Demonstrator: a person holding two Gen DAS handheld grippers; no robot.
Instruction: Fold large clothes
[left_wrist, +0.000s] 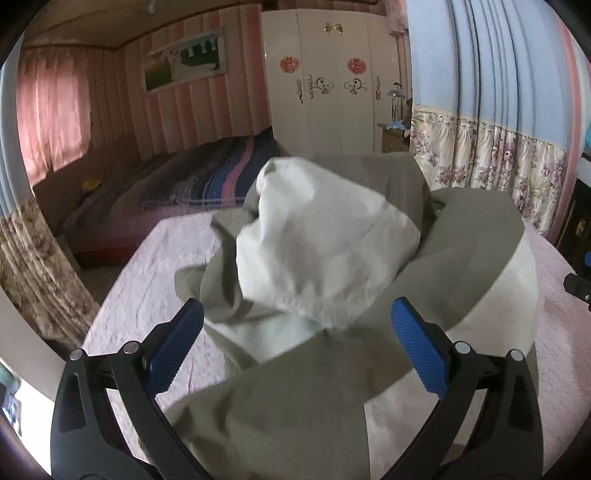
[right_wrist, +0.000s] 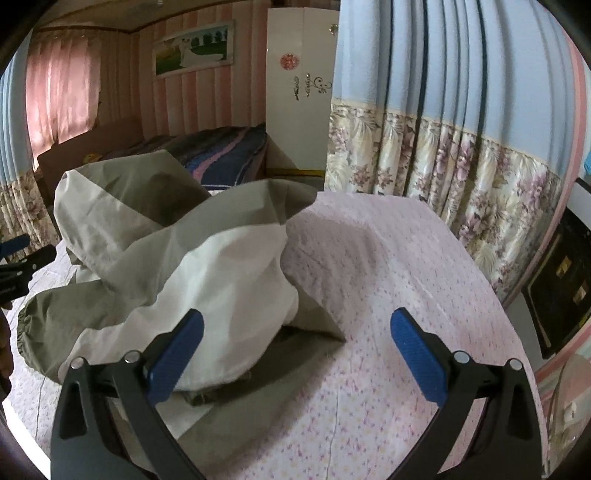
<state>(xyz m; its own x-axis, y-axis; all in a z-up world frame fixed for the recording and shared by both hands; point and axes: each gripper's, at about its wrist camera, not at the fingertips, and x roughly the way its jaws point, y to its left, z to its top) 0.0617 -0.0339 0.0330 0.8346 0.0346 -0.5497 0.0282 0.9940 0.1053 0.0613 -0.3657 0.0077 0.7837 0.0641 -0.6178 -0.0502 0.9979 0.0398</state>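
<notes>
Dim daylight glowing through pink curtains (left_wrist: 51, 110), soft shadows, motion-blurred garment (left_wrist: 325, 251), heavy fisheye edge distortion

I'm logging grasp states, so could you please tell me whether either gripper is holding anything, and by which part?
Nothing is held: the left gripper and right gripper are both open over the crumpled jacket.

Olive and off-white jacket (left_wrist: 317, 258), pink speckled bedspread (right_wrist: 388, 295), blue-padded black fingers (left_wrist: 417, 347), seemingly floral curtain (right_wrist: 443, 158).
</notes>
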